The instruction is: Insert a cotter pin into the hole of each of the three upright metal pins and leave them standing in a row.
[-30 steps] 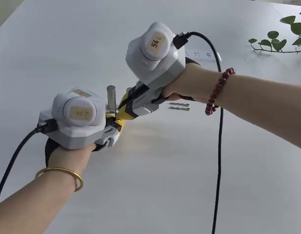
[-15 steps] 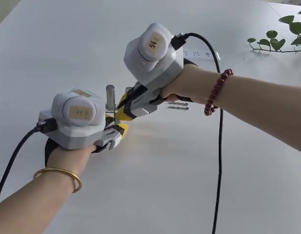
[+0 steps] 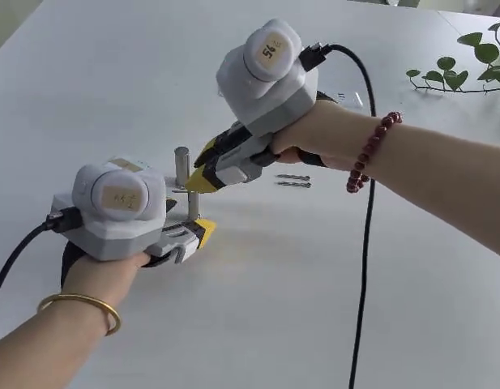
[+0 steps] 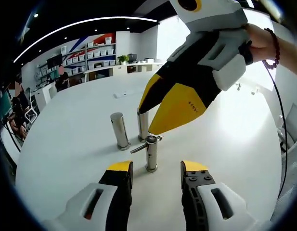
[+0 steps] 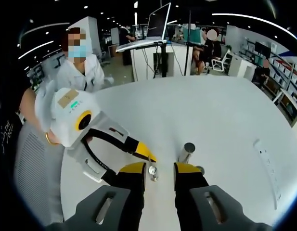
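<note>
Three upright metal pins stand close together on the white table (image 3: pixel 314 292). The nearest pin (image 4: pixel 151 153) has a cotter pin (image 4: pixel 138 147) through its hole and stands just ahead of my open left gripper (image 4: pixel 157 168). Behind it are a bare pin (image 4: pixel 119 130) and a third pin (image 4: pixel 143 124), partly covered by the right gripper's yellow jaw. My right gripper (image 5: pixel 160 169) hovers over the pinned pin (image 5: pixel 152 172), jaws slightly apart and holding nothing. In the head view the right gripper (image 3: pixel 194 185) hangs beside the tall pin (image 3: pixel 181 162), with the left gripper (image 3: pixel 197 235) lower left.
Two loose cotter pins (image 3: pixel 294 180) lie on the table right of the pins, under the right hand. A black cable (image 3: pixel 363 243) trails down the right side. A leafy sprig (image 3: pixel 460 69) lies at the far right. A power strip (image 5: pixel 266 163) sits on the table.
The right gripper has lifted up and away from the pins. The left gripper has drawn back toward me, uncovering the pin with the cotter pin in it.
</note>
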`<move>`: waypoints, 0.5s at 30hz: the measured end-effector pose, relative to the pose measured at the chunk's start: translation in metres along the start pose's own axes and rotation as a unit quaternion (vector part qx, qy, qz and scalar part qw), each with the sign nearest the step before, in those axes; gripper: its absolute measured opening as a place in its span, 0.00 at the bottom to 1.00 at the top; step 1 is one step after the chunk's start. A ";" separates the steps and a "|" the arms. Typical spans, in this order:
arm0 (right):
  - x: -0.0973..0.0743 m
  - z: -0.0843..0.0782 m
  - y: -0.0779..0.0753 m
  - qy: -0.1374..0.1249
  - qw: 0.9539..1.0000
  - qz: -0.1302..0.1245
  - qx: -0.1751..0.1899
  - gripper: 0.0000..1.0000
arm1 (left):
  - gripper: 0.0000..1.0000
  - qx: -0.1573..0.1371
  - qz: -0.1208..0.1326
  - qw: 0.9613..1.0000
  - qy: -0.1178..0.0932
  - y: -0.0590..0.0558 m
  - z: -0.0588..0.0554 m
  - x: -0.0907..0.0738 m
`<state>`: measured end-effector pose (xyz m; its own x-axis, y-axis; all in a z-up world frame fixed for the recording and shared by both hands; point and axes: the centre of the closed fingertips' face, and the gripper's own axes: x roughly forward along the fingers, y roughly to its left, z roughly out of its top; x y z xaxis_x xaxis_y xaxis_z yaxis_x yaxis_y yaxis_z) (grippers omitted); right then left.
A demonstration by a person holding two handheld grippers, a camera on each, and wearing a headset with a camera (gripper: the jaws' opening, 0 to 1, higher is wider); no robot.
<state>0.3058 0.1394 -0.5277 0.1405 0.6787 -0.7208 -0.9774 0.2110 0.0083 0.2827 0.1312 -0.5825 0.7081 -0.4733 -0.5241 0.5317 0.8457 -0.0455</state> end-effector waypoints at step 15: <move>-0.004 -0.014 -0.036 -0.038 0.994 -0.060 0.089 0.24 | 0.57 -0.011 -0.016 1.000 -0.016 -0.007 0.009 -0.011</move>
<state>0.3385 0.1188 -0.5346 0.2716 0.6907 -0.6702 -0.9106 0.4099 0.0535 0.2756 0.1286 -0.5683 0.7053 -0.5084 -0.4942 0.5446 0.8347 -0.0814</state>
